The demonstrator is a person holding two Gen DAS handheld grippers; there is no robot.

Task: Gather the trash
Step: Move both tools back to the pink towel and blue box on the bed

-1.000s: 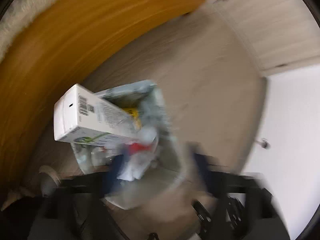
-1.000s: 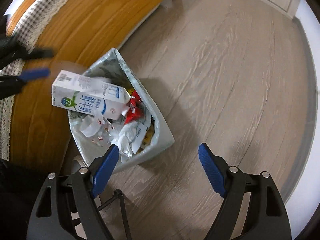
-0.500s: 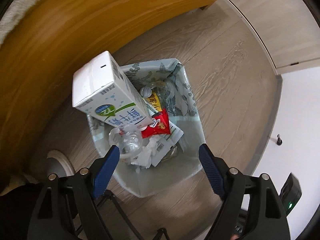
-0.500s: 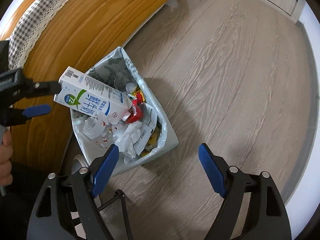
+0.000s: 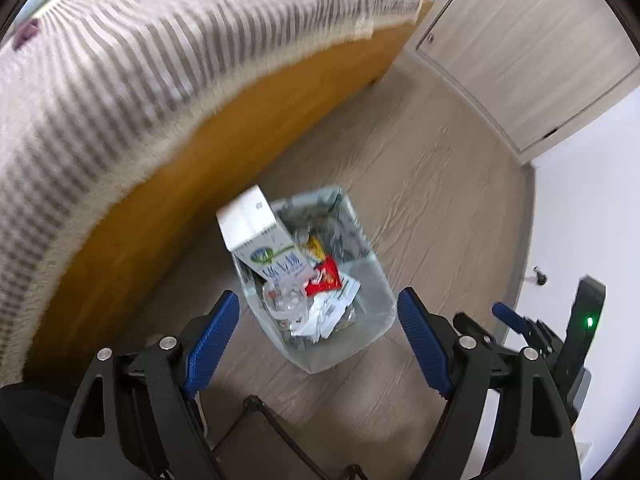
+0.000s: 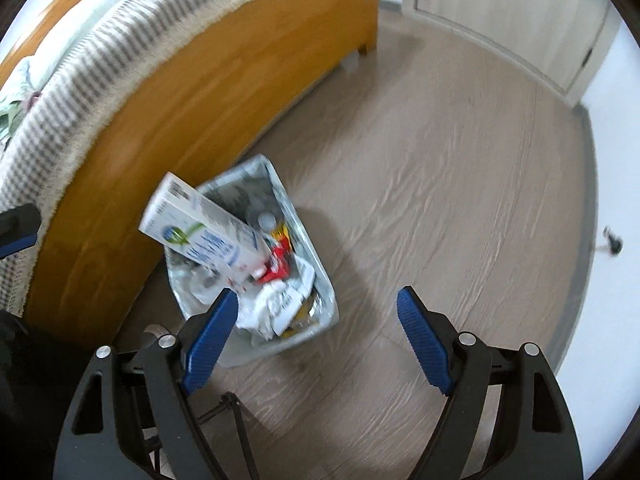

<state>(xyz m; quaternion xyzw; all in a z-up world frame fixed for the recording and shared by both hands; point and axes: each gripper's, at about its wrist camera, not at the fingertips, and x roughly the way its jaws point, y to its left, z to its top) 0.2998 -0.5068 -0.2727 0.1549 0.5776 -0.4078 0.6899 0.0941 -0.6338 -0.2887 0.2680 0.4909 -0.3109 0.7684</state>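
Observation:
A small bin lined with a patterned bag [image 5: 376, 280] [image 6: 324, 280] stands on the wood floor beside the bed. A white milk carton [image 5: 260, 240] [image 6: 200, 228] leans out of it, on top of a red wrapper [image 5: 326, 278] [image 6: 276, 264], a crushed clear bottle [image 5: 284, 300] and crumpled paper [image 6: 272, 308]. My left gripper [image 5: 318, 336] is open and empty above the bin. My right gripper [image 6: 318, 336] is open and empty, above the bin's right edge; it also shows at the right of the left wrist view [image 5: 516, 320].
A bed with an orange wooden frame [image 5: 200, 184] [image 6: 180, 112] and a striped cover [image 5: 140, 60] runs along the left. Pale closet doors [image 5: 520, 52] [image 6: 500, 0] stand at the back. A doorstop [image 6: 612, 240] sits by the white wall.
Both grippers have risen and pulled back from the bin, so more of the bed shows. The carton stays leaning in the bin, free of the left gripper.

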